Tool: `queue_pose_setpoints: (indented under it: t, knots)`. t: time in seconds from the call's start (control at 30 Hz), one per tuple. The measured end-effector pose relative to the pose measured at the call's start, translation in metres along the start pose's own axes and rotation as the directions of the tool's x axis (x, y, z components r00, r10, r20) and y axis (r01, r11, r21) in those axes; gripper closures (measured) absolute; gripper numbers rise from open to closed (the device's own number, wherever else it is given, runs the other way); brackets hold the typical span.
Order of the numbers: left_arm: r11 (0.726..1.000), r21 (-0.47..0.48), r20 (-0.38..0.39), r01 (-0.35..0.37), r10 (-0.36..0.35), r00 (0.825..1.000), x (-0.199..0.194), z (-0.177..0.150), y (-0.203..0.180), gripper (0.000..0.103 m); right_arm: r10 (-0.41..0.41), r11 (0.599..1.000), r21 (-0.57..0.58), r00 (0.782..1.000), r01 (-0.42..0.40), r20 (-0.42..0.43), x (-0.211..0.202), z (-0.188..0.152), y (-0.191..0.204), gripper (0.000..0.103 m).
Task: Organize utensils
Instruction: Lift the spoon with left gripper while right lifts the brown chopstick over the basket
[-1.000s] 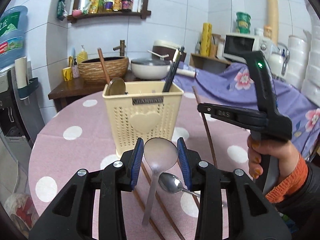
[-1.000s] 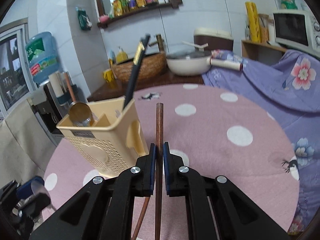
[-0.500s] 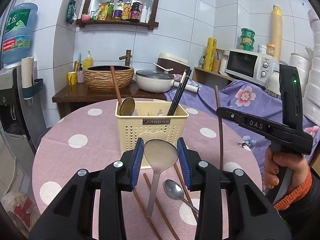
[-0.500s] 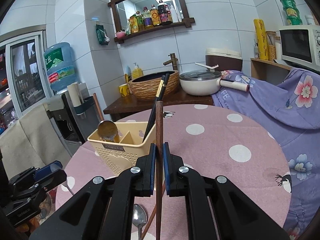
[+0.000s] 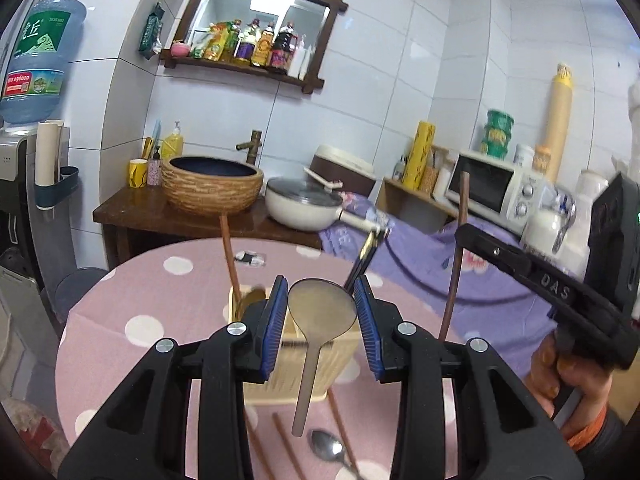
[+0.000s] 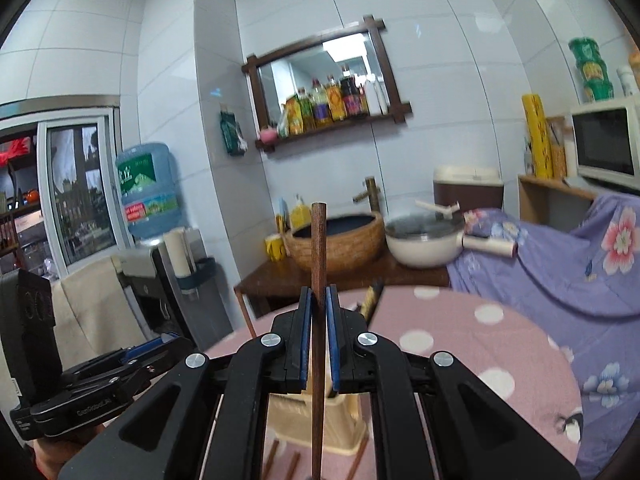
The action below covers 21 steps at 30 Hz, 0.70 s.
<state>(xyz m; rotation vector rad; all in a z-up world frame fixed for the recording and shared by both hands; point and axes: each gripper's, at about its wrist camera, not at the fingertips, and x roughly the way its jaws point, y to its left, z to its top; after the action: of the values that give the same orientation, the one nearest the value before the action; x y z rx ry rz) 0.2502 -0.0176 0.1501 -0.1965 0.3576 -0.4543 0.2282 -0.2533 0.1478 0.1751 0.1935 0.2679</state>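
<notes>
My left gripper (image 5: 322,312) is shut on the bowl of a large steel spoon (image 5: 316,320), handle hanging down, held above the cream utensil basket (image 5: 280,356). The basket holds a wooden-handled ladle (image 5: 230,264) and black chopsticks (image 5: 366,258). My right gripper (image 6: 319,316) is shut on a brown wooden chopstick (image 6: 318,264) held upright above the basket (image 6: 340,416); it also shows at the right of the left wrist view (image 5: 456,264). A small steel spoon (image 5: 330,450) and several brown chopsticks (image 5: 286,446) lie on the pink dotted table (image 5: 160,304).
A wooden counter (image 5: 132,212) behind the table carries a woven basin (image 5: 212,188) and a white pot (image 5: 304,208). A purple flowered cloth (image 6: 560,264) covers furniture at the right, with a microwave (image 5: 492,190) behind. A water dispenser (image 5: 24,128) stands at the left.
Both grippers have risen higher above the table with their utensils still held. The basket now sits lower in both views, partly behind the fingers.
</notes>
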Motion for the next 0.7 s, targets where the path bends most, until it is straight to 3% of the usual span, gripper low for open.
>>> queue_pose_setpoints:
  t: [0.2, 0.37, 0.5, 0.7]
  knots:
    - [0.998, -0.059, 0.075, -0.015, 0.019, 0.997, 0.015, 0.054, 0.010, 0.068, -0.036, 0.999, -0.027, 0.991, 0.040, 0.126, 0.024, 0.042, 0.017, 0.095]
    - [0.995, -0.079, 0.118, -0.060, 0.069, 0.991, 0.034, 0.073, 0.022, 0.068, -0.091, 0.992, -0.070, 0.976, 0.106, 0.198, 0.052, 0.051, 0.025, 0.095]
    - [0.992, -0.097, 0.087, -0.078, 0.087, 0.992, 0.058, 0.061, 0.033, 0.068, -0.125, 0.985, -0.094, 0.972, 0.146, 0.201, 0.076, 0.030, 0.022, 0.095]
    - [0.994, -0.083, 0.027, -0.077, 0.079, 0.997, 0.080, 0.021, 0.041, 0.068, -0.134, 0.988, -0.061, 0.982, 0.143, 0.133, 0.087, -0.008, 0.005, 0.095]
